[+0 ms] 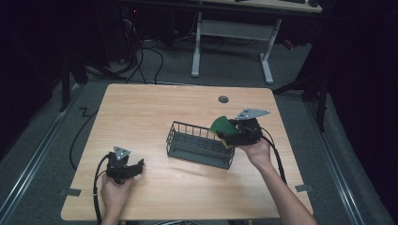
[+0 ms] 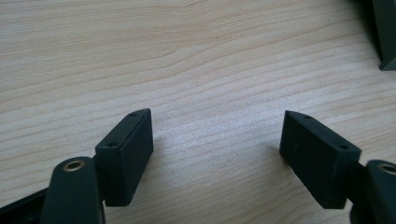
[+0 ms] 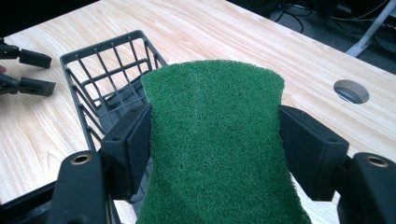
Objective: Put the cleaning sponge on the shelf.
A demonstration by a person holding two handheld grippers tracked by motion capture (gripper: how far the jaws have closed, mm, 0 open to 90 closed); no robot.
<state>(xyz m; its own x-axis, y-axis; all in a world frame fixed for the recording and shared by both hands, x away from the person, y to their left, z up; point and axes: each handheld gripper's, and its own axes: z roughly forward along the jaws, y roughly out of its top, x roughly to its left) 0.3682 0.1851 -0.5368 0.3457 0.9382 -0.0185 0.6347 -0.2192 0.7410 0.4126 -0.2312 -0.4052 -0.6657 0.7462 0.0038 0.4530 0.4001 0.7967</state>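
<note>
Dark floor and cables ring the pale wooden surface [image 1: 155,108] on which we work, and a second desk [image 1: 234,28] stands on white legs beyond its far edge.

Our right gripper [image 1: 231,135] is clamped on a sponge [image 1: 222,127] with a green scouring face. In the right gripper view the two black pads [image 3: 133,140] press on the narrowed waist of the sponge [image 3: 217,140], one on each side, and the green face looks up at the camera. The sponge hangs in the air at the right end of a dark wire basket [image 1: 199,144], above its rim and clear of the wood. A yellow layer shows beneath the green in the high view.

That basket sits near the middle of the surface, long and low, slightly slanted, with an open top. In the right gripper view its grid wall [image 3: 100,70] lies just behind and below the sponge.

Our left gripper [image 1: 133,169] rests low at the near left of the surface, well apart from the basket. Its jaws stand wide apart with bare wood grain between them in the left gripper view [image 2: 217,156], gripping nothing. A dark corner of the basket [image 2: 385,32] shows at the upper right there.

A round cable hole [image 1: 223,99] lies in the surface toward the far edge, beyond the basket.
</note>
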